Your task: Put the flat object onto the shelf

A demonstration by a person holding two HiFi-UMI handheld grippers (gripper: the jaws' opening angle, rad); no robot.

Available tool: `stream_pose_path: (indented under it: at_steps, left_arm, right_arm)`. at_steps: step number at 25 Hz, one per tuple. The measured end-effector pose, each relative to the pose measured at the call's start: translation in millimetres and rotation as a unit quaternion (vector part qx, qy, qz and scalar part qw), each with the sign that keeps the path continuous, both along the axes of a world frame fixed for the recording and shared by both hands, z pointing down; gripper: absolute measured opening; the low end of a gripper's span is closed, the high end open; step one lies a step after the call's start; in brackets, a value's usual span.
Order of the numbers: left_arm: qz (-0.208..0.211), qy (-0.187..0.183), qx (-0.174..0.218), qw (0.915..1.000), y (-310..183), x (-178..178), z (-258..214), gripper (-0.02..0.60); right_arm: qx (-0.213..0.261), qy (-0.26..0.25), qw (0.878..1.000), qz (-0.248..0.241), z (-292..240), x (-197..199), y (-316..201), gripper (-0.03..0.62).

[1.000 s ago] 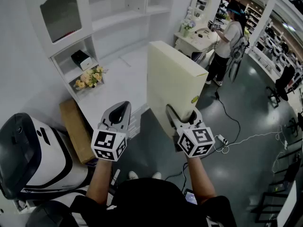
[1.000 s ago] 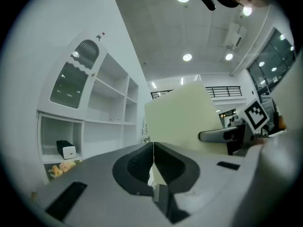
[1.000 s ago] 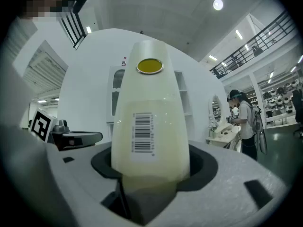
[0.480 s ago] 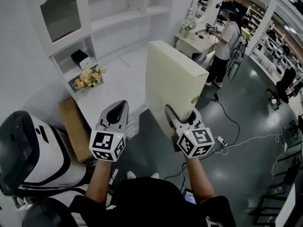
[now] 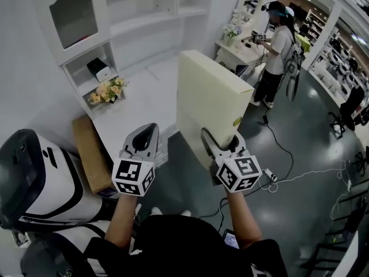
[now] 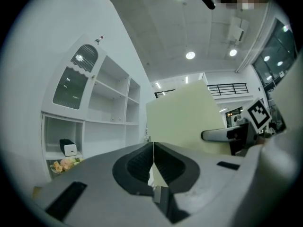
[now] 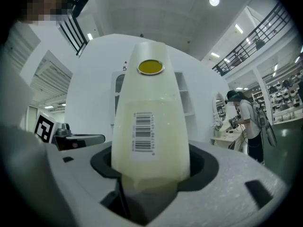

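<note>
Though clear of shelf [image 5: 144, 23], box [image 5: 207, 94] edge in right fingers' [image 5: 209, 144] pinch; left fingers [image 6: 135, 164] together.

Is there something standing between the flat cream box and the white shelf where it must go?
Nothing visible does. The flat box, clamped in the right gripper, stands upright before the shelf unit, and its open middle shelves face the box. The flowers sit lower, in a cubby off to the side.

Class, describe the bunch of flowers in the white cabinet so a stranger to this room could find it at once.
Start at the tall white shelf unit against the wall and drop to its low open compartment at the left. The flowers lie at the front there, peach and yellow blooms, unlike the boxy black-and-white device behind them.
</note>
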State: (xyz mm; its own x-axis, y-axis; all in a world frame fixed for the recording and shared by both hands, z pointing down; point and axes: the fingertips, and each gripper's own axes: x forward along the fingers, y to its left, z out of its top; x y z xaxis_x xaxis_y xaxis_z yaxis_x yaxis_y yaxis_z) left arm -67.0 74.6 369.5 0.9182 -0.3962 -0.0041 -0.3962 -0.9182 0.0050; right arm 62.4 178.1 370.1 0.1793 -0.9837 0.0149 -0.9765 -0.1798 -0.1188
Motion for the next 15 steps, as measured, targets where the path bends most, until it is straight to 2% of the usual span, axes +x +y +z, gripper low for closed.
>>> stream_pose_path:
  at_steps: [10,15]
  left_arm:
    - [-0.011,-0.011,-0.001,0.9999,31,15,17,0.006]
    - [-0.010,-0.013,-0.021,0.9996,39,22,27,0.006]
  right_arm:
    - [-0.002,-0.011,1.000,-0.014,16,17,27,0.291]
    - [-0.007,-0.006,1.000,-0.016,21,21,33,0.293]
